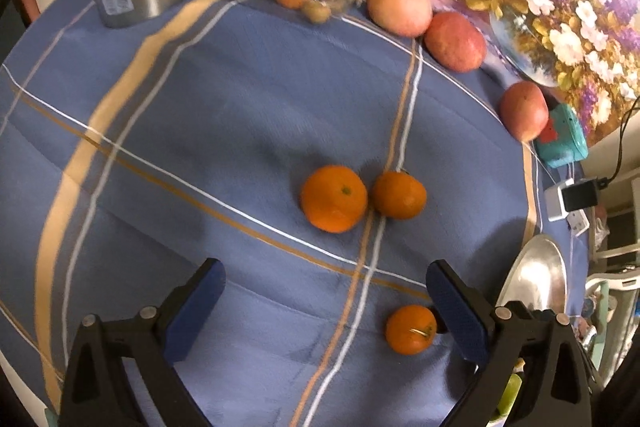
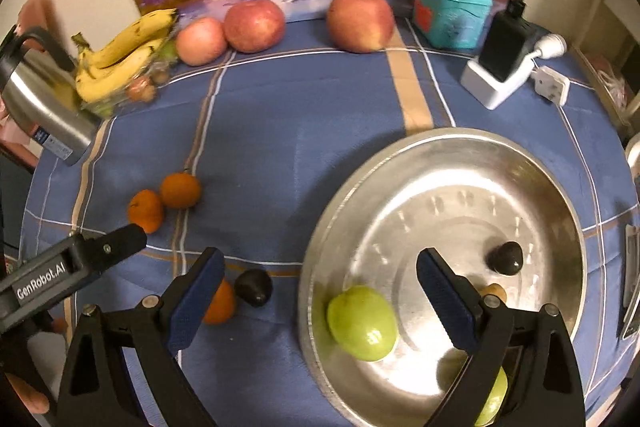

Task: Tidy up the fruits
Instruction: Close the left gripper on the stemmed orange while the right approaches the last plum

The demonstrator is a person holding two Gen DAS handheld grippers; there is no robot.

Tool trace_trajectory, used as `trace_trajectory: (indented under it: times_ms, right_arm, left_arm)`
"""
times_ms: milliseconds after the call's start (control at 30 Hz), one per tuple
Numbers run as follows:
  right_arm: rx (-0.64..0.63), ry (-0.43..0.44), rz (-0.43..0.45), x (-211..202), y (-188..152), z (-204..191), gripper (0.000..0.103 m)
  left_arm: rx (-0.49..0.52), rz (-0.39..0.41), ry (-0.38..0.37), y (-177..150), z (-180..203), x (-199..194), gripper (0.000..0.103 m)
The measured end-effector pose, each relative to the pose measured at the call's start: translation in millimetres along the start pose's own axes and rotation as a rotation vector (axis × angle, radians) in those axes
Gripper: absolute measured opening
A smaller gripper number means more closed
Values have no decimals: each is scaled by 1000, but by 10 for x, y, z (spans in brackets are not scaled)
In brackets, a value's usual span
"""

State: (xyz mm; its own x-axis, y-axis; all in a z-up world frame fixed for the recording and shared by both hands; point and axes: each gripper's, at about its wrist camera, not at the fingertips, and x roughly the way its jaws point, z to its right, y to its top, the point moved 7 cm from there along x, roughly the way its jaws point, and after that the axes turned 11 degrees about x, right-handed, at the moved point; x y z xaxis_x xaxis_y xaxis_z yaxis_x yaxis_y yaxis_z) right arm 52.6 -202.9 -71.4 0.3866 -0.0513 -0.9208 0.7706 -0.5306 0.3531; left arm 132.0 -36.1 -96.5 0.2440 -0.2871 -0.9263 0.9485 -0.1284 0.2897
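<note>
Three oranges (image 1: 334, 197) lie on the blue cloth (image 1: 240, 115), three red apples (image 2: 254, 25) line its far edge, and two green fruits (image 2: 363, 323) sit in the metal pan (image 2: 560, 211). Both grippers gape wide and empty: the left gripper (image 1: 326, 303) has one orange just beside its right finger; the right gripper (image 2: 320, 293) hangs over the pan's near rim.

My left gripper (image 1: 326, 311) is wide open, with bare blue cloth (image 1: 224, 131) ahead of it. Two oranges (image 1: 334, 197) sit together in the way farther on, and one orange (image 1: 411, 329) touches its right finger. My right gripper (image 2: 320, 301) hangs over the pan's (image 2: 400, 163) edge, with a green fruit (image 2: 362, 323) between its fingers. Apples (image 2: 254, 25) and bananas (image 2: 120, 61) block the back.
</note>
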Motion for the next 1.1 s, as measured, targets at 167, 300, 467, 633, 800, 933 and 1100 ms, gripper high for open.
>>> trace_trajectory:
  times_ms: [167,300,467,633,800,933,1100]
  right_arm:
    - [38,-11,2,-11,37,156,97]
    - [85,-25,10,-46,100,318,97]
    - [120,-17,4,-55,138,409,97]
    - [116,-10,1,-51,141,387,97]
    - [112,-7,-3,-50,124,369,97]
    - [117,-5,-4,-54,125,375,97]
    - [119,-4,-5,-55,124,373,97]
  left_arm:
    - [17,-38,-48,-71,157,99,89]
    - [41,-64,-73,-130,282,152,79]
    - [66,-89,-109,-179,443,185,68]
    - [90,-115,-151,-238,604,227,58]
    - [109,-140,-159,-312,685,260,53]
    - [116,-157,-156,-333,705,311,44]
    - [133,-157,-163,-327,731,309,39]
